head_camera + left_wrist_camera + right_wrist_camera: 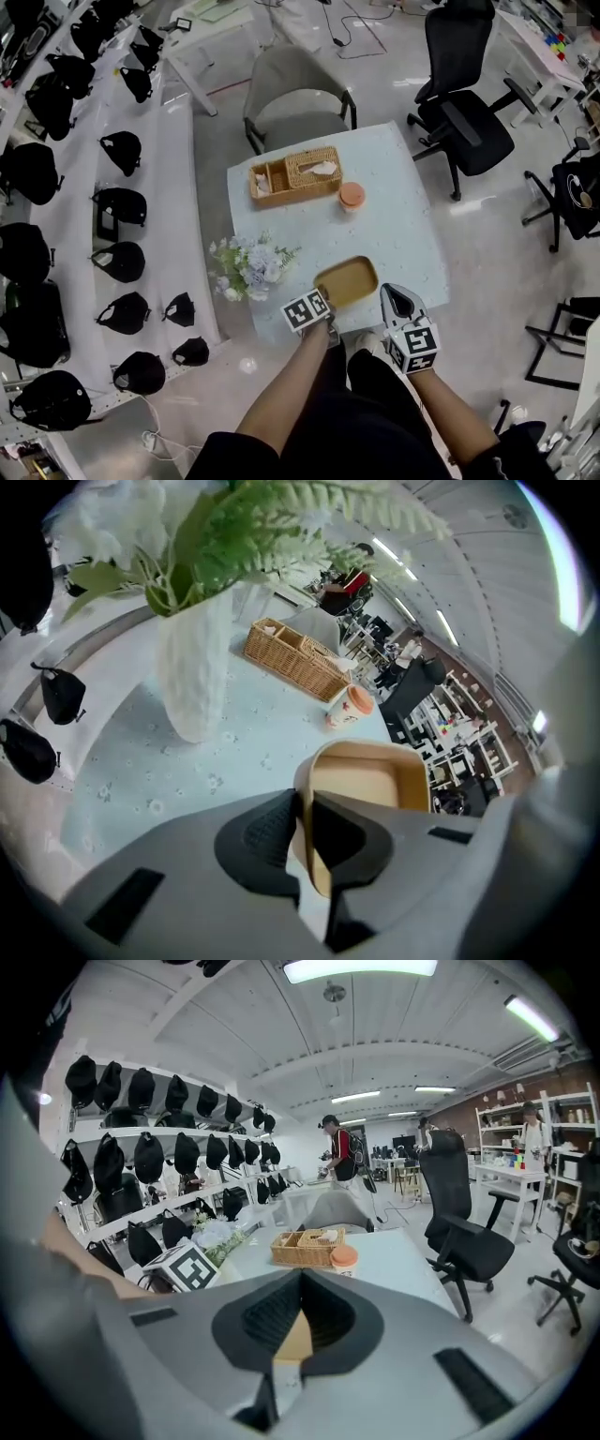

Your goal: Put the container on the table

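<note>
A shallow tan container [347, 280] is over the near edge of the pale blue table [403, 225]. My left gripper [321, 317] is shut on its near wall; in the left gripper view the pads pinch that wall [305, 841] and the open tray [367, 787] extends beyond them. Whether the container rests on the tabletop I cannot tell. My right gripper [401, 302] hovers at the table's near right corner, beside the container, with its jaws closed together [300, 1288] and nothing between them. A sliver of the tan container [294, 1342] shows behind its jaws.
A white vase of flowers [246, 265] [197, 663] stands just left of the container. Farther back are a wicker basket [295, 173] [295, 658] and a cup with an orange lid [352, 195] [350, 708]. A grey chair [295, 94] and a black office chair [464, 103] stand beyond; shelves of black caps [122, 197] run along the left.
</note>
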The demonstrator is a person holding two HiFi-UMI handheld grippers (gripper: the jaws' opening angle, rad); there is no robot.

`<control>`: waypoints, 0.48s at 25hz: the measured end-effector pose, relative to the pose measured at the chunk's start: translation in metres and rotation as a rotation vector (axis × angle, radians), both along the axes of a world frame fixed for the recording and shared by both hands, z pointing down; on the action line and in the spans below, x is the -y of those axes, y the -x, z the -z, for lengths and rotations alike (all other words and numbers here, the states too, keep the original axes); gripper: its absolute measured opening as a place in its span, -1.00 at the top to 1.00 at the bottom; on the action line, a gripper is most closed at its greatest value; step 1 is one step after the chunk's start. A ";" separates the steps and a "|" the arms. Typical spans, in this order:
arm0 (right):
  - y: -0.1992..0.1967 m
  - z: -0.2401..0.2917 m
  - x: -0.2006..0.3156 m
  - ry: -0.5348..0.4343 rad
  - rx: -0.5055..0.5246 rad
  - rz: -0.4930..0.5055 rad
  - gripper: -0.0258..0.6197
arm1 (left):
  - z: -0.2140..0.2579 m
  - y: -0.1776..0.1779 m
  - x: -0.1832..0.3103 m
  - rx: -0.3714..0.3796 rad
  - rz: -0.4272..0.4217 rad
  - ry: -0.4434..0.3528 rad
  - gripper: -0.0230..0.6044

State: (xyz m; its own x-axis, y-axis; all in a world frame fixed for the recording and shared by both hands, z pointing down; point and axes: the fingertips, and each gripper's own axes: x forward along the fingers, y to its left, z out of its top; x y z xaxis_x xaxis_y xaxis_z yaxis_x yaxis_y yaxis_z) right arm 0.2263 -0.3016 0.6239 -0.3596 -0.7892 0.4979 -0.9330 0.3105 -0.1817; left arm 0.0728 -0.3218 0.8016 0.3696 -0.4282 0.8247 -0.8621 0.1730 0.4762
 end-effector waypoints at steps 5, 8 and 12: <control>0.004 -0.021 0.018 0.032 -0.009 0.013 0.92 | -0.022 -0.007 0.020 -0.016 -0.016 -0.003 0.84; 0.002 -0.033 0.026 0.053 -0.028 0.027 0.92 | -0.036 -0.012 0.024 -0.029 0.000 0.013 0.84; -0.003 -0.045 0.035 0.075 -0.042 0.031 0.92 | -0.050 -0.018 0.038 -0.030 -0.009 0.021 0.84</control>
State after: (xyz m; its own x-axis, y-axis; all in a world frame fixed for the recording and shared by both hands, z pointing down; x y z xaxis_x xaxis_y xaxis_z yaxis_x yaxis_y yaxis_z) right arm 0.2293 -0.3366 0.6690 -0.3610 -0.7378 0.5704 -0.9304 0.3265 -0.1664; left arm 0.0910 -0.3602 0.8513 0.3984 -0.4076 0.8216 -0.8490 0.1751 0.4986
